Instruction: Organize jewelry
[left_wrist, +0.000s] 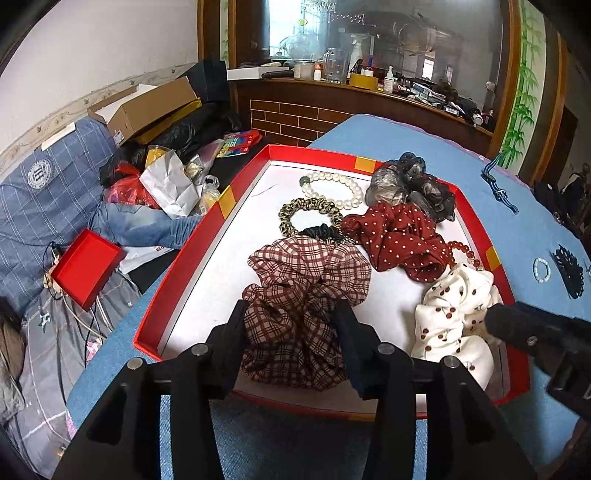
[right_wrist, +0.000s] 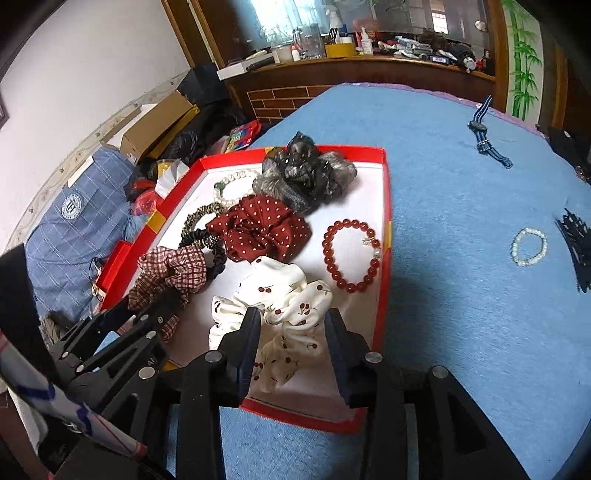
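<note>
A red tray (left_wrist: 177, 273) (right_wrist: 386, 206) on the blue cloth holds scrunchies and bracelets. My left gripper (left_wrist: 293, 314) is open, its fingers on either side of the plaid scrunchie (left_wrist: 306, 280) (right_wrist: 173, 273). My right gripper (right_wrist: 293, 321) is open around the white cherry-print scrunchie (right_wrist: 280, 302) (left_wrist: 454, 310). Also in the tray are a red dotted scrunchie (left_wrist: 395, 236) (right_wrist: 258, 225), a grey-black scrunchie (left_wrist: 413, 184) (right_wrist: 306, 173), a pearl bracelet (left_wrist: 332, 188), a leopard hair tie (left_wrist: 306, 214) and a red bead bracelet (right_wrist: 351, 254).
On the blue cloth (right_wrist: 461, 206) right of the tray lie a small white bead bracelet (right_wrist: 529, 246) (left_wrist: 542, 269), a black hair claw (right_wrist: 578, 251) (left_wrist: 569, 269) and a striped watch (right_wrist: 484, 133). A cluttered sofa (left_wrist: 55, 206) is on the left, with a wooden counter (left_wrist: 351, 92) behind.
</note>
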